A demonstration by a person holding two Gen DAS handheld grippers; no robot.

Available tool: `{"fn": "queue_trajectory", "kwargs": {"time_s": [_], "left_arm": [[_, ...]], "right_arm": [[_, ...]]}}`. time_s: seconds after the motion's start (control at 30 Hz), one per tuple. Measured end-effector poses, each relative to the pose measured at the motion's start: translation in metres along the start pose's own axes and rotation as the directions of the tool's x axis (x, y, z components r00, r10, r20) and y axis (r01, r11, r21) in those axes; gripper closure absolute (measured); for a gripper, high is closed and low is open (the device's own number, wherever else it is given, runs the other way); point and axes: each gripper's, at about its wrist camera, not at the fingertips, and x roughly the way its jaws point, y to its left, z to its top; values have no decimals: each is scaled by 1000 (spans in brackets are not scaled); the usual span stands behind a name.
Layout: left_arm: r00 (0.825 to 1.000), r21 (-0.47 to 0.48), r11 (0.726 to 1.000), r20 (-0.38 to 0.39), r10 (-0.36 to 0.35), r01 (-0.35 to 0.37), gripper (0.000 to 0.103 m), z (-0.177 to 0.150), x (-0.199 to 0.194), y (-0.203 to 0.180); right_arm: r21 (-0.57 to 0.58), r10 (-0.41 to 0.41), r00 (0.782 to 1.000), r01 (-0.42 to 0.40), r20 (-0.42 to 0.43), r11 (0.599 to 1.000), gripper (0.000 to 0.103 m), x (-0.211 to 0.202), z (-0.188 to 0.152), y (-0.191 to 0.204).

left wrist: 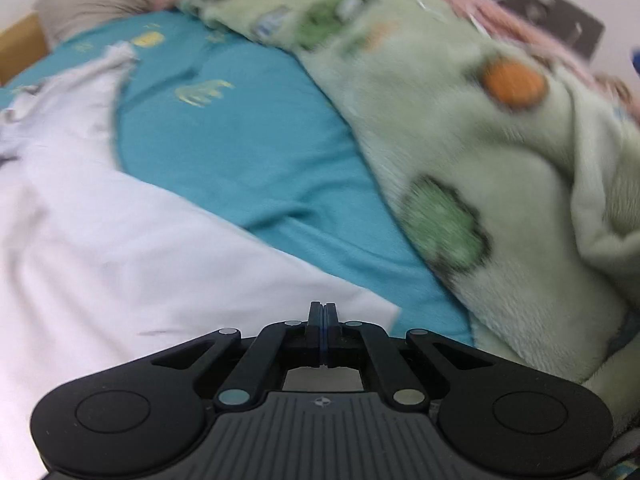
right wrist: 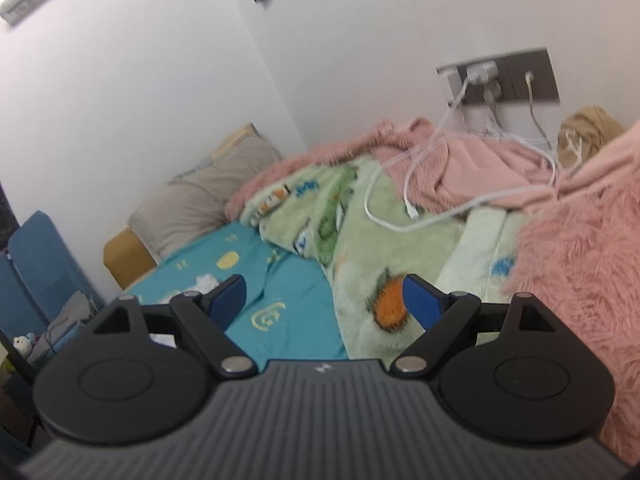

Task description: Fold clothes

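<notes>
The white garment (left wrist: 100,240) lies spread on the teal bedsheet (left wrist: 248,152), beside the green fleece blanket (left wrist: 460,140). The left gripper (left wrist: 323,312) is squeezed all the way shut right at the garment's corner; I cannot tell if it has pinched the cloth. The right gripper (right wrist: 324,296) is wide open and holds nothing. The cloth looks thin, soft and floppy, so a corner or edge is the best place to grab.

Both grippers: black linkage arms, silver pivot pins, grey ribbed bodies, and blue-padded fingers (right wrist: 230,294).
</notes>
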Motion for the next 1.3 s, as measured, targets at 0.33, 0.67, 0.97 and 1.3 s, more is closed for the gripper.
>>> {"fn": "queue_trajectory", "kwargs": {"time_s": [0.33,0.67,0.97,1.3], "left_arm": [[978,-234,964,190,-82,126,103,-15,-140,84],[981,-226,970,190,-43,87,98,-43,-173,95],[988,46,998,141,-60,54,46,-12,-69,5],[995,211,974,36,-94,84,66,-21,33,-56]], "right_arm": [[-54,82,992,-77,95,996,16,-23,2,20],[-81,121,992,-122,-24,989,16,-24,5,40],[-3,28,999,-28,45,1000,16,-26,8,20],[100,-38,999,36,21,994,16,-2,5,-10]]}}
